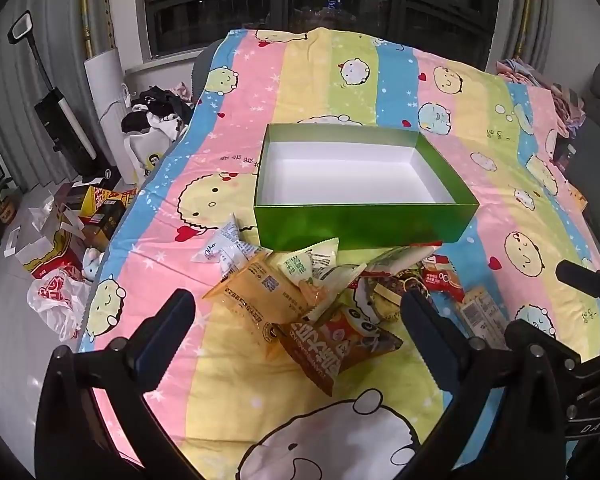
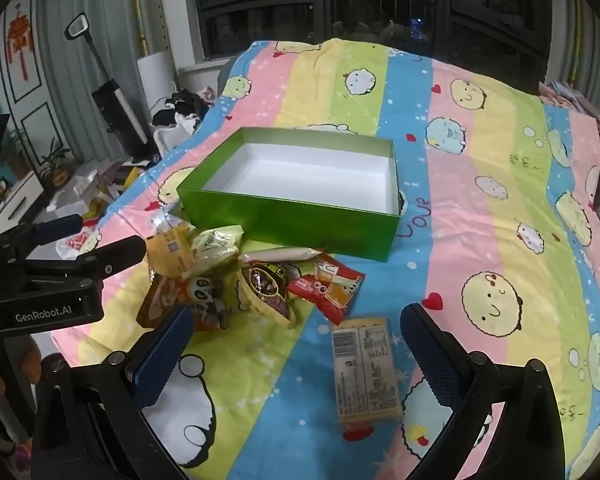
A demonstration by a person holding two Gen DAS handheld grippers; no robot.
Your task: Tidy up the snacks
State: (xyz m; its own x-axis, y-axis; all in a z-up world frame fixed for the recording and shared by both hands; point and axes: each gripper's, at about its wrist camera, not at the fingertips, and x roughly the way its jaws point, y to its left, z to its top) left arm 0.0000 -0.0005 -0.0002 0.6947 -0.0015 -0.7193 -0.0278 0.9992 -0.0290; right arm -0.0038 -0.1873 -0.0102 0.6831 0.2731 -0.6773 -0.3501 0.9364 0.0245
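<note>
An empty green box point(image 1: 364, 222) point(image 2: 284, 218) with a white inside stands on the striped cartoon bedspread. In front of it lies a heap of snack packets: an orange one point(image 1: 256, 292) point(image 2: 170, 250), a brown panda one point(image 1: 332, 344) point(image 2: 180, 298), a red one point(image 2: 328, 286) and a pale bar point(image 2: 366, 368) lying apart. My left gripper point(image 1: 296, 328) hovers open above the heap, nothing between its fingers. My right gripper point(image 2: 296, 344) is open too, with the pale bar lying below and between its fingers, untouched. The left gripper point(image 2: 108, 240) also shows at the left of the right wrist view.
The bedspread point(image 1: 500, 184) runs wide to the right of and behind the box. Off the bed's left edge the floor holds bags and cartons point(image 1: 60, 248), clothes point(image 1: 160, 116) and an upright vacuum point(image 1: 60, 120). A dark window point(image 1: 320, 0) lies beyond.
</note>
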